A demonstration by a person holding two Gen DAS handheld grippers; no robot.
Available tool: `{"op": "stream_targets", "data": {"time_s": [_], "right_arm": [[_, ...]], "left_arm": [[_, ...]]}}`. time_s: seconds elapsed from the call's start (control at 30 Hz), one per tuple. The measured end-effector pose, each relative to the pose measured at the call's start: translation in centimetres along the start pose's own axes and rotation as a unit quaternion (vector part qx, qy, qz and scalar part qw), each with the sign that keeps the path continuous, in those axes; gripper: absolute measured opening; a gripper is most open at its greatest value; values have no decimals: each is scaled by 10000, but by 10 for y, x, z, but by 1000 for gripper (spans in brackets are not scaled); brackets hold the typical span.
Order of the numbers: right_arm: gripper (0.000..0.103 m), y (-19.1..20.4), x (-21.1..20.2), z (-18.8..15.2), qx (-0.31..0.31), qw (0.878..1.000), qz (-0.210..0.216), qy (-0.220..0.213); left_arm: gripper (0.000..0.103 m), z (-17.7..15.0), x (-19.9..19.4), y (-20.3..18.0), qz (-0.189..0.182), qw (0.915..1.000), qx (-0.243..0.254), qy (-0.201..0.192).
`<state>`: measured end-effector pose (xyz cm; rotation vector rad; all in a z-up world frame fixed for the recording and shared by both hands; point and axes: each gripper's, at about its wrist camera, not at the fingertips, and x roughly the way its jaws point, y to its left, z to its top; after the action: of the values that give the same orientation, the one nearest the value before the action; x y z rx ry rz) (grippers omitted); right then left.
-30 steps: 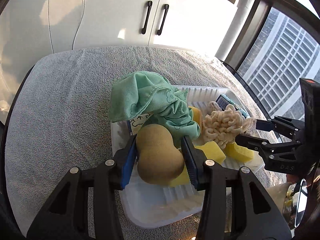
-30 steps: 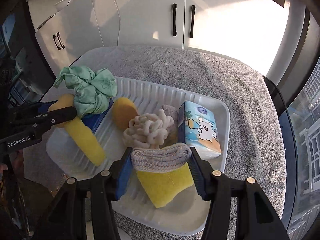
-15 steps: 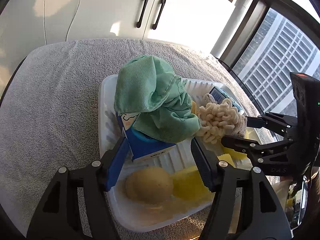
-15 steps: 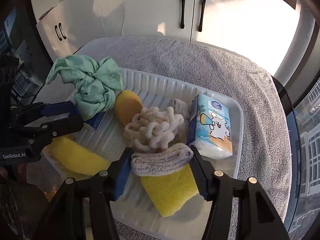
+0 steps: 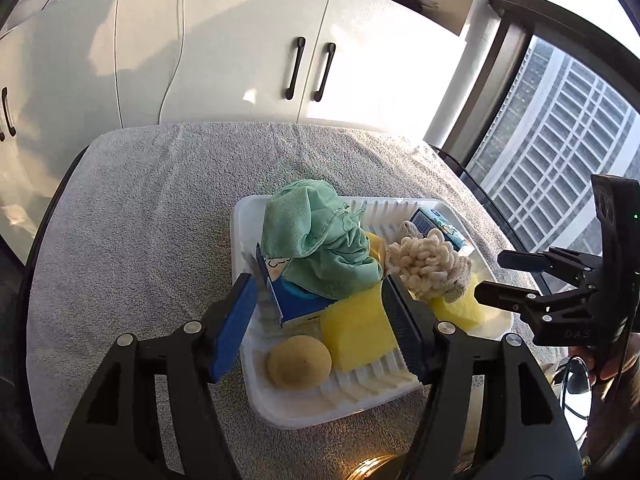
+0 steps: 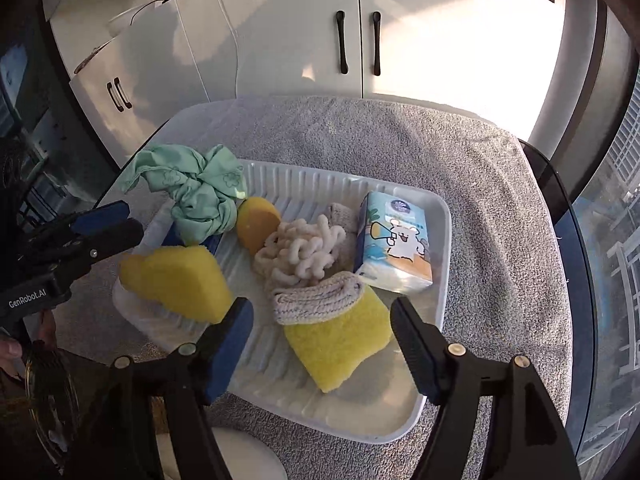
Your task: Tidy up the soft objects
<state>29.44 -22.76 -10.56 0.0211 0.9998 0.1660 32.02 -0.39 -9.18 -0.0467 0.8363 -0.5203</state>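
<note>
The jaws of the left gripper (image 5: 320, 326) stand wide open and hold nothing, a little way above the near end of the white ribbed plastic tray (image 5: 240, 224). The jaws of the right gripper (image 6: 322, 344) are wide open too and hold nothing, near the front of the same tray (image 6: 440, 216). The tray sits on a table covered with a grey fluffy towel (image 5: 132, 220). All the soft things lie in the tray. A crumpled mint-green cloth (image 5: 320, 248) sits on top of a blue and white tissue pack (image 5: 294, 304). Just beside them are a yellow block sponge (image 5: 356, 328) and a small round tan sponge (image 5: 299, 362). In the right view a second yellow sponge (image 6: 340, 344) lies between the open jaws, with a rolled beige knitted cloth (image 6: 316, 298) resting on its far end. Behind that are a cream loopy noodle mitt (image 6: 300, 252), a round orange sponge (image 6: 258, 224) and a light blue tissue pack with a bear picture (image 6: 396, 244). These things all look light and squishy. I think a sponge is best pinched across its middle, and it will squash but not break. The cloths are floppy, so grab a thick bunch. The tissue packs may be a bit slippery, so hold the two flat sides.
</note>
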Motion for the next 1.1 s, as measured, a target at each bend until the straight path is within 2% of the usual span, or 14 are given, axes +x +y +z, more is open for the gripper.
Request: {"op": "stream_targets", "data": {"time_s": [0.23, 0.33, 0.37, 0.5, 0.57, 0.73, 0.83, 0.97, 1.03, 1.1], "right_arm": [[77, -12, -40, -11, 496, 9978, -177, -390], [80, -15, -58, -18, 722, 9954, -320, -539], [84, -14, -65, -22, 792, 9942, -384, -613], [97, -16, -96, -40, 1012, 9878, -672, -973], [101, -15, -112, -50, 1145, 9841, -867, -1045], [103, -7, -149, -81, 1344, 9779, -1055, -1206], [103, 5, -165, -99, 1379, 9769, -1181, -1129], [103, 24, -182, -123, 1301, 9777, -1232, -1099], [103, 34, -190, -136, 1252, 9755, -1457, -1070], [103, 43, -196, -148, 1220, 9730, -1657, -1048]], "left_arm": [[63, -6, -34, -1, 468, 9983, -172, -294], [65, -13, -48, 4, 258, 9985, -390, -292], [67, -16, -53, 5, 278, 9981, -453, -312], [74, -32, -81, 6, 1008, 9922, -494, -548], [82, -41, -100, 4, 1392, 9865, -477, -718], [88, -67, -146, -7, 2213, 9695, -380, -981], [93, -83, -164, -16, 2264, 9685, -374, -967], [93, -108, -186, -29, 2293, 9671, -467, -998], [94, -120, -190, -34, 2494, 9632, -568, -825], [94, -131, -191, -37, 2511, 9640, -621, -616]]}}
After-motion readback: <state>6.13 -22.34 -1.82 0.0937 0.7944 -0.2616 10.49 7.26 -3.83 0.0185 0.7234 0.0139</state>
